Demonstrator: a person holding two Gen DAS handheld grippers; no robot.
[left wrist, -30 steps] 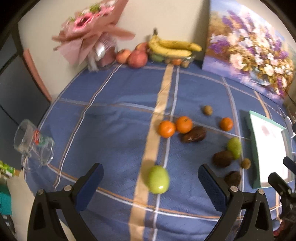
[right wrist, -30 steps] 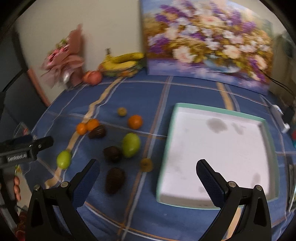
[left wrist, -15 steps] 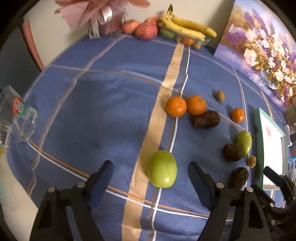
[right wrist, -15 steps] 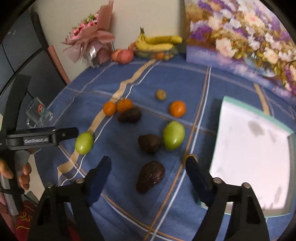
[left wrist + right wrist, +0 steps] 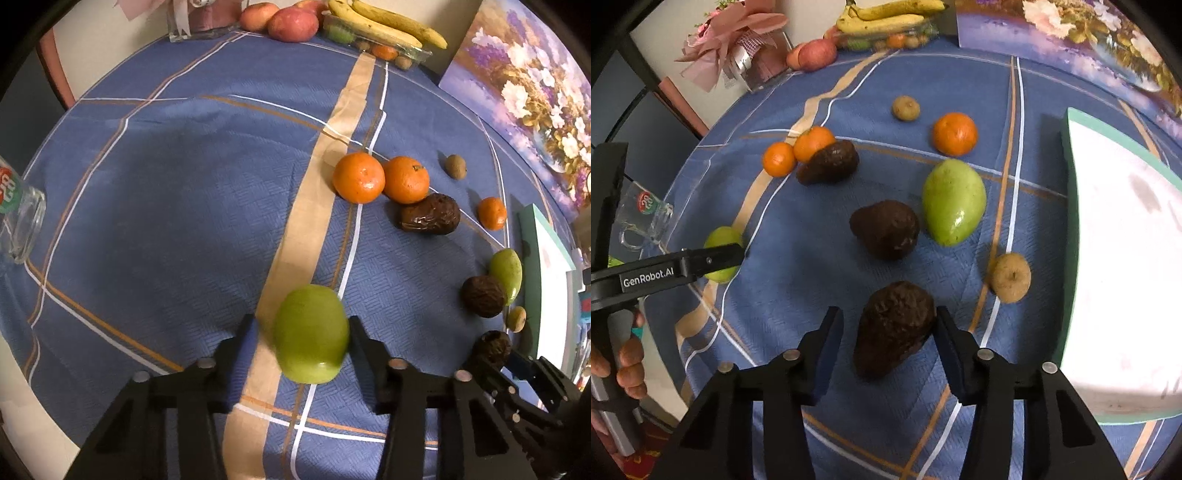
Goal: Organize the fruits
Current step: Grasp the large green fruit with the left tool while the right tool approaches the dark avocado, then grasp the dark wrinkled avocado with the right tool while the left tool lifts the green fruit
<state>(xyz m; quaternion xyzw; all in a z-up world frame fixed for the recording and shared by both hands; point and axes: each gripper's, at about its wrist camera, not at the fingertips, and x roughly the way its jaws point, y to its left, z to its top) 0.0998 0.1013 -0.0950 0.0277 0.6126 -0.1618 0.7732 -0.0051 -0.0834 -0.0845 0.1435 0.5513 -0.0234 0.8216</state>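
Blue cloth: a checked tablecloth [image 5: 798, 229] covers the table, and all the loose fruit lies on it.
Tray: the white tray with a green rim [image 5: 1067, 229] at the right holds no fruit that I can see.
Left claw: the left gripper [image 5: 301, 332] straddles a green fruit [image 5: 310, 332] on the tan stripe; its jaws are closing, the right one at the skin, the left one with a sliver of gap, so no firm grip yet.
Right claw: the right gripper [image 5: 888, 332] straddles a dark avocado [image 5: 892, 326]; its jaws are closing, the right one just at the skin, the left one apart from it.
Other fruit waiting: three oranges [image 5: 955, 133], two more dark avocados [image 5: 884, 229], a larger green fruit [image 5: 953, 201] and two small brown fruits [image 5: 1010, 277], all outside the tray.
Back of table: bananas [image 5: 886, 18] and apples [image 5: 816, 54] sit by the wall.
Progress: barely begun, by my reading; nothing is sorted, and both first picks are not yet lifted.
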